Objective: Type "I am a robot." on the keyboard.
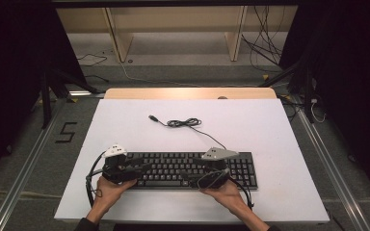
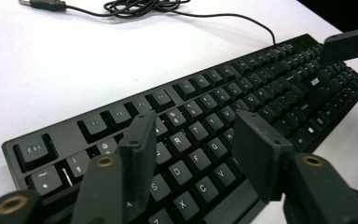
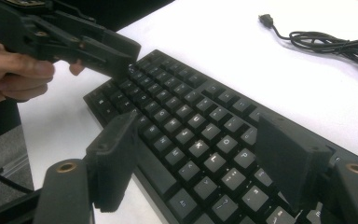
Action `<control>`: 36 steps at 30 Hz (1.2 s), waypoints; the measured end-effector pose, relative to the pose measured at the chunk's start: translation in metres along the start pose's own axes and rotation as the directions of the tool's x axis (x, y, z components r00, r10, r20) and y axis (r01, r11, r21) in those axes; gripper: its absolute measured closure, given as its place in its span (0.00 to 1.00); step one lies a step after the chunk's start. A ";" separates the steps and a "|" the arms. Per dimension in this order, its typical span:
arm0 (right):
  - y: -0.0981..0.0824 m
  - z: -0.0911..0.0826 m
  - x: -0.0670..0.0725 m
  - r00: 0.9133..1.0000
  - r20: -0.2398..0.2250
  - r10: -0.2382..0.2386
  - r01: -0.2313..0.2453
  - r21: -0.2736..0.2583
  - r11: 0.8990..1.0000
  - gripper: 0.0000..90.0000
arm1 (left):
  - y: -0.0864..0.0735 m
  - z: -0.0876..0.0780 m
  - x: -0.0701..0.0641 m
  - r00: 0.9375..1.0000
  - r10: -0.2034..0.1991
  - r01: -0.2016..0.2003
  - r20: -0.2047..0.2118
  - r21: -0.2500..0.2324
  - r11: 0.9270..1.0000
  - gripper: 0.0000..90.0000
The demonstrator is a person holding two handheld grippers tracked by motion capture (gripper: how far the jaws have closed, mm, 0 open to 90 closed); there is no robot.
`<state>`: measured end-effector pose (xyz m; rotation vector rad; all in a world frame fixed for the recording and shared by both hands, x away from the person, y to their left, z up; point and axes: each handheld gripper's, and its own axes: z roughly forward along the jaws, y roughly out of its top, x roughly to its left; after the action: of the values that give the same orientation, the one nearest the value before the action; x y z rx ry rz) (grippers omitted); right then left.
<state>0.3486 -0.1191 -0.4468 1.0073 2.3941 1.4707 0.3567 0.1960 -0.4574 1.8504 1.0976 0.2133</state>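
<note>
A black keyboard (image 1: pixel 188 169) lies near the front edge of the white table top (image 1: pixel 270 125). Its cable (image 1: pixel 183 123) is bundled behind it, with the USB plug (image 1: pixel 151 117) loose on the table. My left gripper (image 1: pixel 147 167) hovers over the keyboard's left end, jaws apart, nothing between them; in the left gripper view the gripper (image 2: pixel 196 126) stands just above the letter keys (image 2: pixel 200 130). My right gripper (image 1: pixel 190 167) is over the right half, pointing left. In the right gripper view the gripper (image 3: pixel 200 130) is open above the keys (image 3: pixel 191 116), and the left gripper (image 3: pixel 116 56) faces it.
The table's wooden back edge (image 1: pixel 188 93) lies beyond the cable. Bare white surface surrounds the keyboard on the left, right and behind. Floor cables (image 1: pixel 265 48), a wooden frame (image 1: pixel 173 24) and dark stands (image 1: pixel 48 91) lie past the table.
</note>
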 end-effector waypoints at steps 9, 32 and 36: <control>0.002 0.005 0.000 1.000 -0.003 -0.007 0.007 0.008 1.000 0.37 | -0.005 -0.007 -0.001 1.000 -0.009 0.010 0.005 -0.021 1.000 0.43; 0.011 0.027 -0.006 0.999 0.030 -0.029 0.026 0.101 0.995 0.93 | -0.012 -0.016 -0.002 1.000 -0.017 0.017 0.004 -0.046 0.999 0.34; 0.013 0.034 -0.008 0.998 0.054 -0.033 0.026 0.124 0.992 1.00 | -0.013 -0.017 -0.002 1.000 -0.015 0.016 0.006 -0.052 0.999 0.34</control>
<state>0.3757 -0.0955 -0.4548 1.0193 2.4748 1.2813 0.3386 0.2075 -0.4574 1.7951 1.0926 0.2254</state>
